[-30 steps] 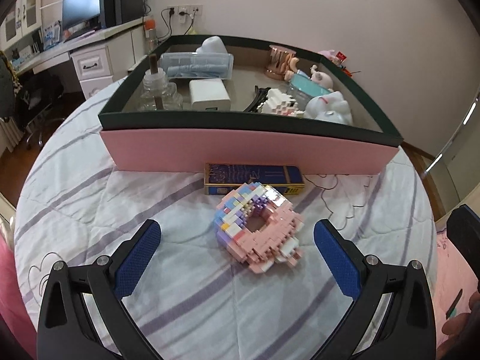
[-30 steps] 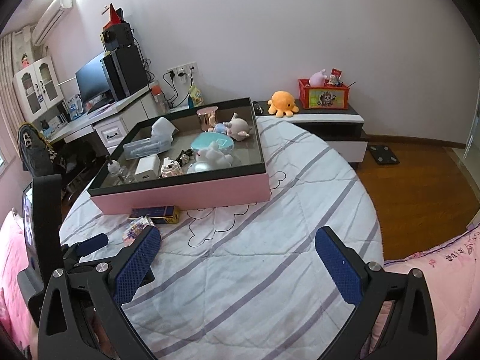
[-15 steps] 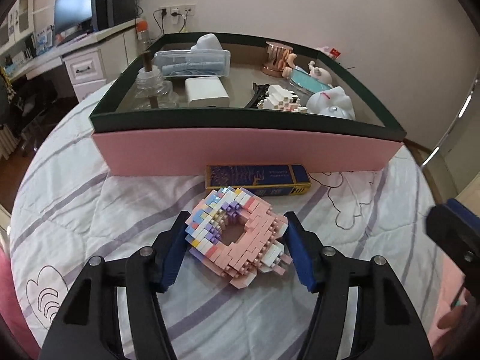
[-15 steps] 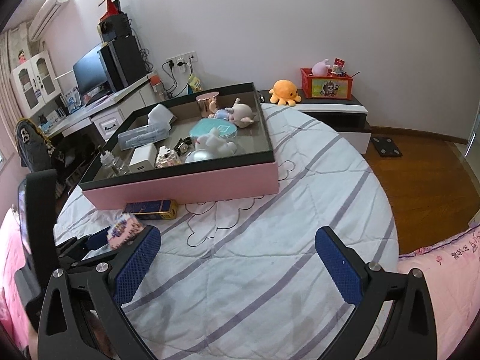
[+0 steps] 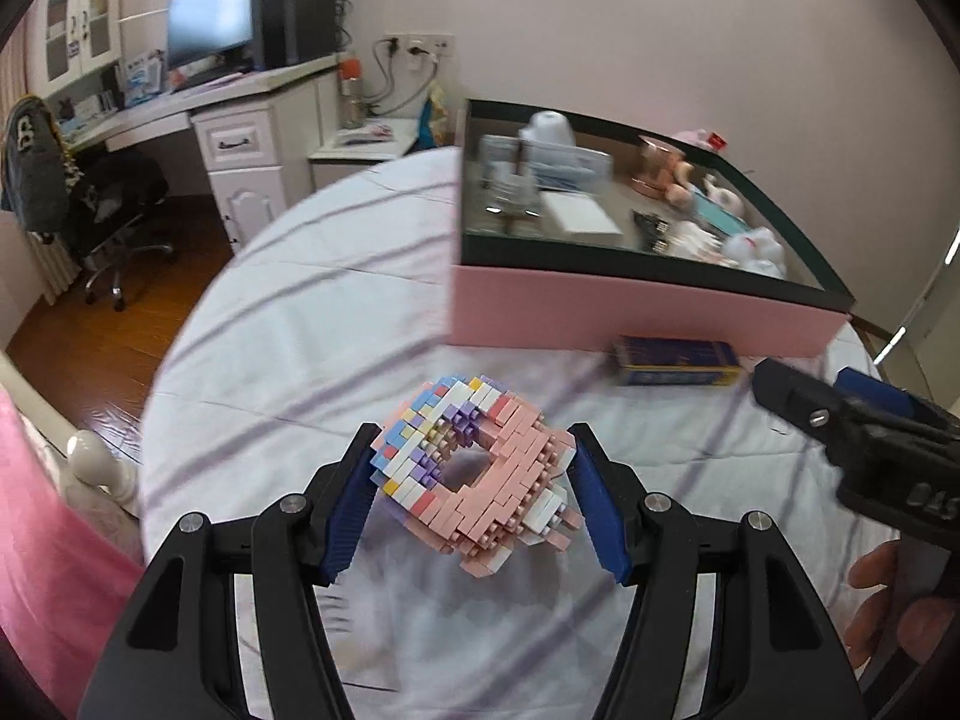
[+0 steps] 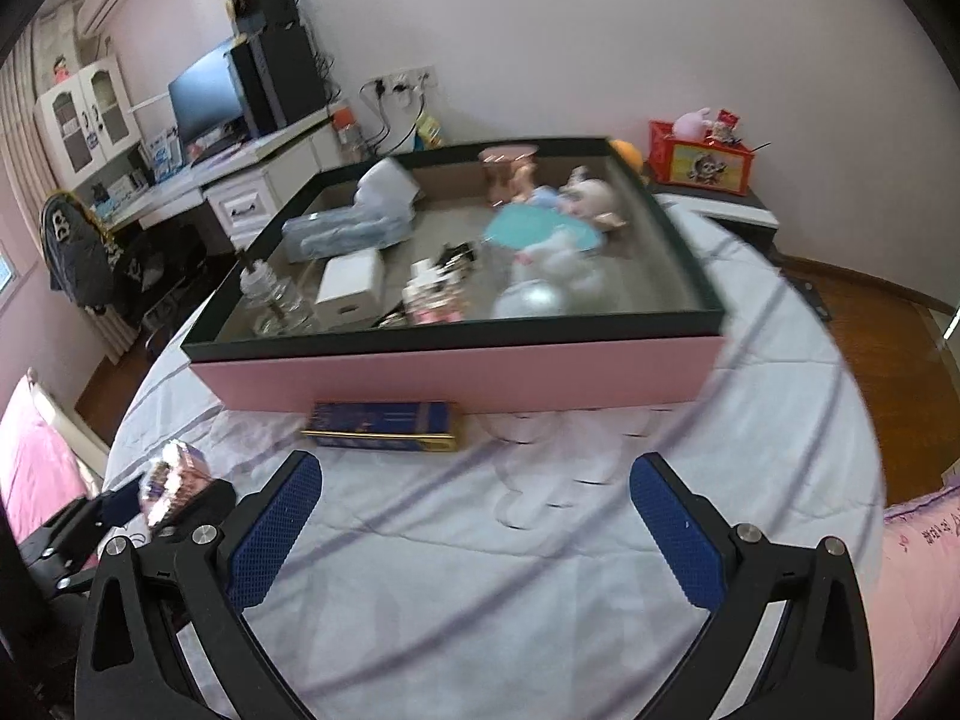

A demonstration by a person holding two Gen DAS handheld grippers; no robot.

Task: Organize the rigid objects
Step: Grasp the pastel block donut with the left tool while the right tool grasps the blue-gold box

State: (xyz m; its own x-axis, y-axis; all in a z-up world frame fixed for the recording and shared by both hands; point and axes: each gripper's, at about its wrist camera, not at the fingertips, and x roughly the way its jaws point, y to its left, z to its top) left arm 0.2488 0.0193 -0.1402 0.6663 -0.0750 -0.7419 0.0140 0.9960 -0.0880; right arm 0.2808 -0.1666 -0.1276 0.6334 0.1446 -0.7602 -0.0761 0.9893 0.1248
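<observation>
Transfer is the step in hand, by my reading: the left gripper has its blue pads pinching the brick ring, a pastel doughnut of small blocks, which seems lifted clear of the striped cloth; the box, pink-sided and dark-rimmed, stands off to the right and farther away, already holding a bottle, a white block, figurines and more; the next move probably calls for carrying the ring over the near wall and lowering it into a free patch before the pads release, gently, since such a build may shed pieces under squeeze or a knock. The right gripper hangs with jaws spread wide and empty, facing the tin, a dark blue one lying just against the box's pink side; it looks the next candidate. Left view shows the grip itself and the right tool at its edge with fingers of a hand; right view shows the box's whole interior, and the ring only as a blur at far left.
</observation>
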